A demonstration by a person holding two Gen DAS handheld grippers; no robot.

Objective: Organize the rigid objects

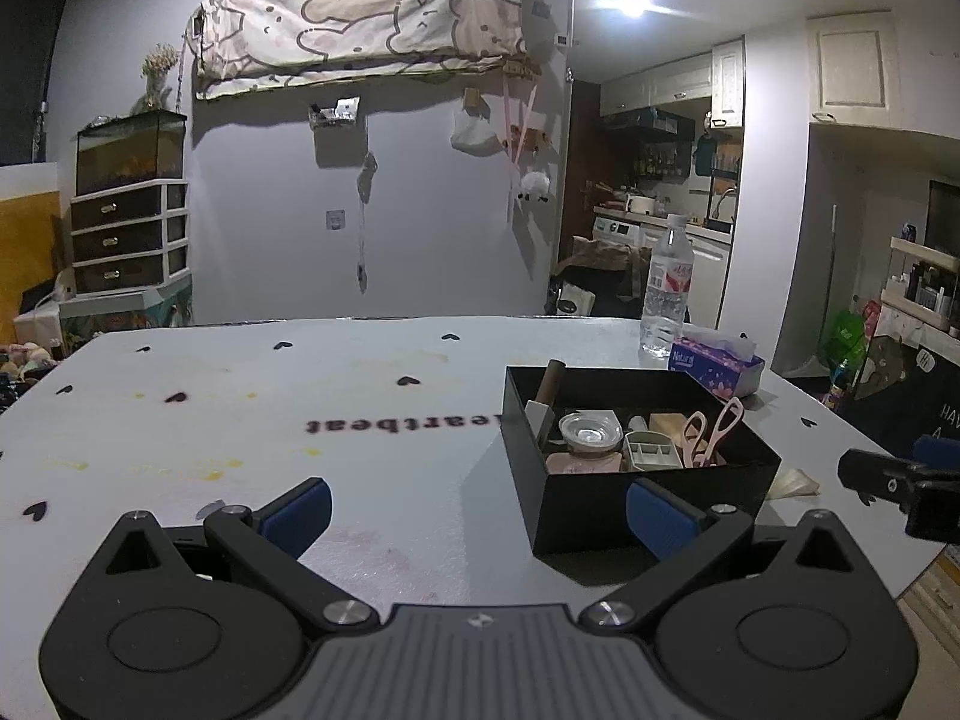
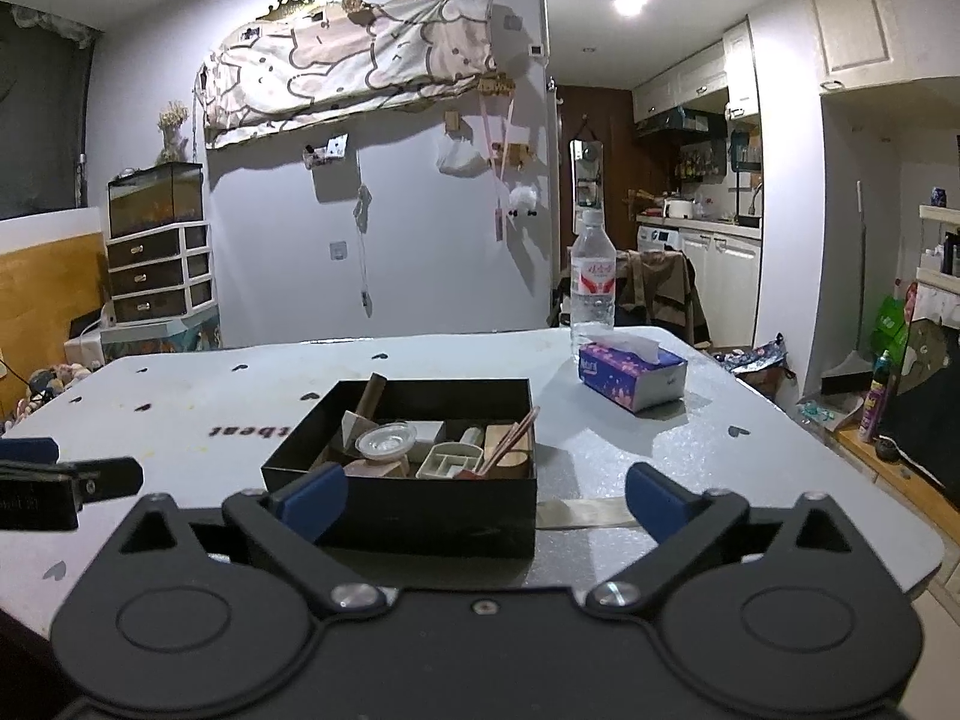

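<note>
A black open box (image 1: 600, 516) stands on the white table (image 1: 360, 396). It holds a brown tube (image 1: 552, 384), a clear glass dish (image 1: 591, 433) on a pink jar, a beige divided tray (image 1: 651, 450) and pink scissors (image 1: 714, 432). My left gripper (image 1: 480, 510) is open and empty, with the box just ahead of its right finger. In the right wrist view the box (image 2: 420, 516) lies close ahead, left of centre. My right gripper (image 2: 485, 501) is wide open and holds nothing. Each gripper shows at the edge of the other's view.
A water bottle (image 2: 593, 276) and a purple tissue box (image 2: 633, 375) stand at the table's far right. A flat pale strip (image 2: 585, 513) lies against the box's right side. The table's right edge (image 2: 888, 480) drops to a cluttered floor.
</note>
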